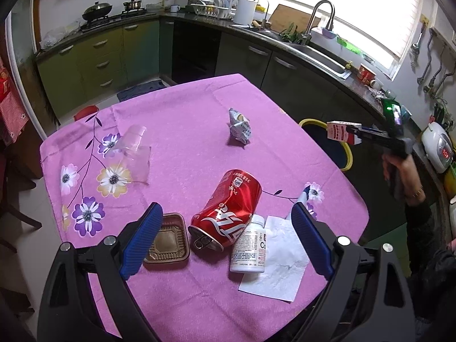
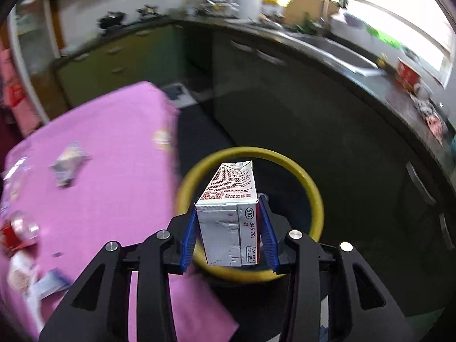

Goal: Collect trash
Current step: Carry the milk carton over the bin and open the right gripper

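My right gripper (image 2: pixel 228 213) is shut on a red and white milk carton (image 2: pixel 230 199) and holds it above the yellow-rimmed bin (image 2: pixel 312 188) beside the table; the carton also shows in the left wrist view (image 1: pixel 342 133) over the bin (image 1: pixel 347 154). My left gripper (image 1: pixel 225 213) is open above the pink tablecloth (image 1: pixel 185 142), straddling a crushed red can (image 1: pixel 228 216) and a white pill bottle (image 1: pixel 249 246). A brown plastic tray (image 1: pixel 168 240), a white napkin (image 1: pixel 280 259), a crumpled wrapper (image 1: pixel 239 126) and clear plastic cups (image 1: pixel 134 148) lie on the table.
Kitchen counter with sink (image 1: pixel 322 54) runs along the back and right. Green cabinets (image 1: pixel 99 57) stand at the back left. A rice cooker (image 1: pixel 437 148) sits at the far right. A red stool (image 1: pixel 85 111) is behind the table.
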Available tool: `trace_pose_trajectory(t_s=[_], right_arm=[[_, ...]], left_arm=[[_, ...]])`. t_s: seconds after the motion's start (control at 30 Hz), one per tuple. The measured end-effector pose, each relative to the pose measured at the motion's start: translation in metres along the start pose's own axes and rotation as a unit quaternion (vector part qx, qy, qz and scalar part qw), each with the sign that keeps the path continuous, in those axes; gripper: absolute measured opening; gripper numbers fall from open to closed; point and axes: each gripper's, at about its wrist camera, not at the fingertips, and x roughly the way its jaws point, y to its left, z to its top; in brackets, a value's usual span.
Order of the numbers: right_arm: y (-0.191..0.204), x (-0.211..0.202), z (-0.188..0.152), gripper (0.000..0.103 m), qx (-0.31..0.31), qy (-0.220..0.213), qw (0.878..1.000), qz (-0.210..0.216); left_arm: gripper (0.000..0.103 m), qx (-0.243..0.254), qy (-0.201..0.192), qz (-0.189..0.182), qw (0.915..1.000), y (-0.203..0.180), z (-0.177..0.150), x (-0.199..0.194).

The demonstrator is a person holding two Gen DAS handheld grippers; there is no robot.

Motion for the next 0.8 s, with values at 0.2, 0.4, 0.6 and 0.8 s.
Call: trace_pose_trajectory(t_s=[0.2,0.4,0.6,0.8], right_arm=[[-0.035,0.046,-0.001,0.066,0.035,0.008,0.999,-0.022],[-0.029,0.035,-0.014,0.066,0.031,-0.002,0.999,0.005],[-0.014,0.030,-0.018,0.067,0.018,0.005,0.999,0.031],[-0.001,0.030,-0.020,0.067,0.005,0.011,0.999,0.043]], left_arm=[[0.089,-0.018,0.016,0.013,0.9996,0.010,0.001,0.009],[0.089,-0.053,0.052,0.034,0.9966,0.034,-0.005,0.034],[0.087,-0.096,0.094,0.041,0.9901,0.071,-0.015,0.059],[0.081,-0.116,0.131,0.058,0.9829,0.096,-0.025,0.080]])
